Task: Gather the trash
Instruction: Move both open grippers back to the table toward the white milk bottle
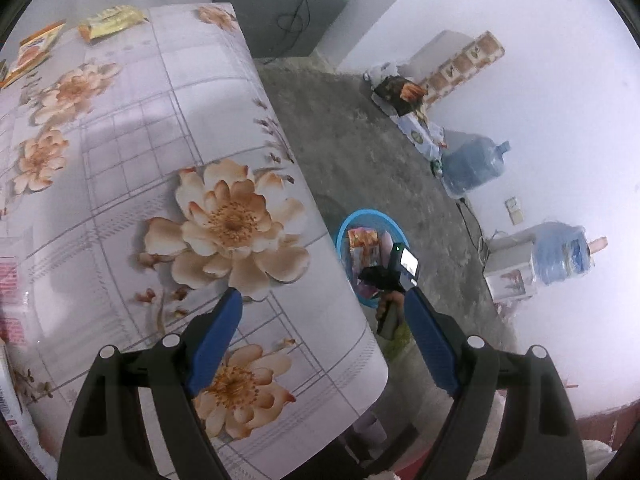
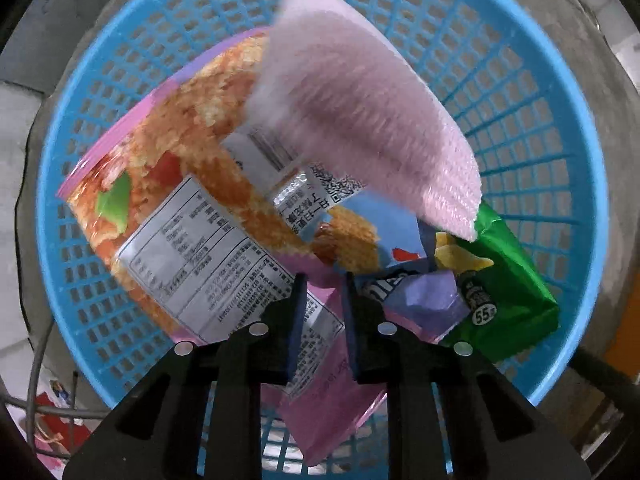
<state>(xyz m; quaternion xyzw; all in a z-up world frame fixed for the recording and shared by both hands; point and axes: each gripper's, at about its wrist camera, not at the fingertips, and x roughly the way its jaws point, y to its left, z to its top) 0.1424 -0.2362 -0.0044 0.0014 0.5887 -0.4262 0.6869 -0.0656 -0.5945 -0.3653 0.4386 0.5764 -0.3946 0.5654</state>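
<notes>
Left claw (image 1: pixel 320 308): I held it wide and empty over the floral surface (image 1: pixel 120 160), free for wrappers (image 1: pixel 112 22) at the far edge.
Right claw (image 2: pixel 322 292): narrowly parted above the basket (image 2: pixel 560 120); grip uncertain.
Pink packet (image 2: pixel 360 100): blurred inside the basket, long axis upper-left to lower-right.

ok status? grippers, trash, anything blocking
Left gripper open, empty, over table edge. Right gripper over blue basket, open, blurred pink wrapper dropping in. Two wrappers left on table. Nothing blocking.
</notes>
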